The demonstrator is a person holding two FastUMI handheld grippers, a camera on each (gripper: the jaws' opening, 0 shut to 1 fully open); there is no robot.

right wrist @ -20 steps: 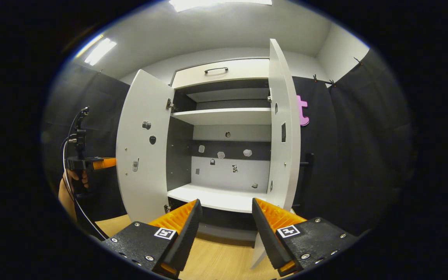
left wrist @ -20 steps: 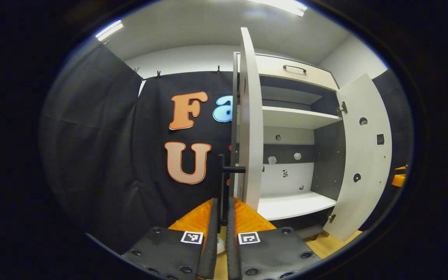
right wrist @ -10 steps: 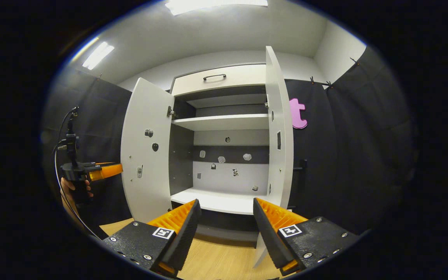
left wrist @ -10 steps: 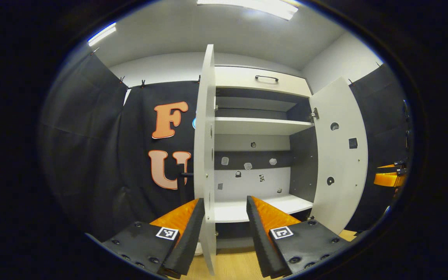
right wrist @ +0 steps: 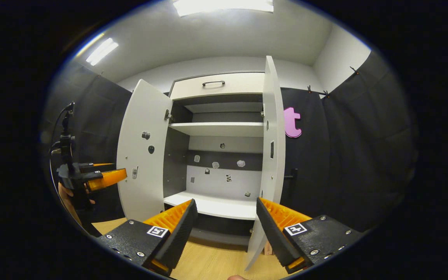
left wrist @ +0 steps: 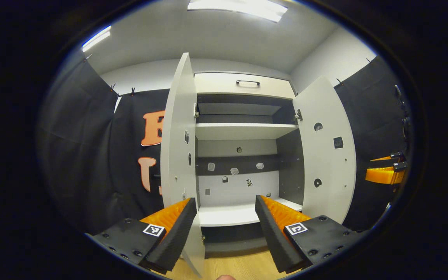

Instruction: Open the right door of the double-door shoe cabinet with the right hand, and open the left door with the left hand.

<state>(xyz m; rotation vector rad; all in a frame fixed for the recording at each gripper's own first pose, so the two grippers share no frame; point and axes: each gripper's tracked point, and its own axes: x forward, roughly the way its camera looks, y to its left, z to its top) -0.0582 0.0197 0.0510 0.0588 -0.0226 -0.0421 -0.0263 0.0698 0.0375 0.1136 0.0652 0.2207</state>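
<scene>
In the left gripper view the left gripper (left wrist: 224, 217) stands with its jaws wide apart and nothing between them; the lower corner of the left door (left wrist: 179, 155) drops behind its left finger (left wrist: 171, 229), so whether they touch cannot be told. In the right gripper view the right gripper (right wrist: 226, 223) is likewise spread open and empty, and the bottom of the right door (right wrist: 272, 155) is partly hidden behind its right finger (right wrist: 282, 229). A small box near that door's foot is too cut off to identify.

Half a second ago the left door passed edge-on between the left gripper's fingers; now it lies off to the left with more of its inner face showing, and a second ago that gripper was closed at the door's dark handle. The right gripper's jaws stand spread as before.

Past the fingers is the wooden floor (right wrist: 208, 262), then the shoe cabinet (left wrist: 243, 132) with both doors swung out. Its two white shelves (left wrist: 239, 130) carry nothing; small marks on the back panel (left wrist: 239, 182) are too tiny to make out. Above sits a drawer (left wrist: 243, 83) with a dark handle. At the left edge of the right gripper view, a hand (right wrist: 66, 194) holds the other gripper.
</scene>
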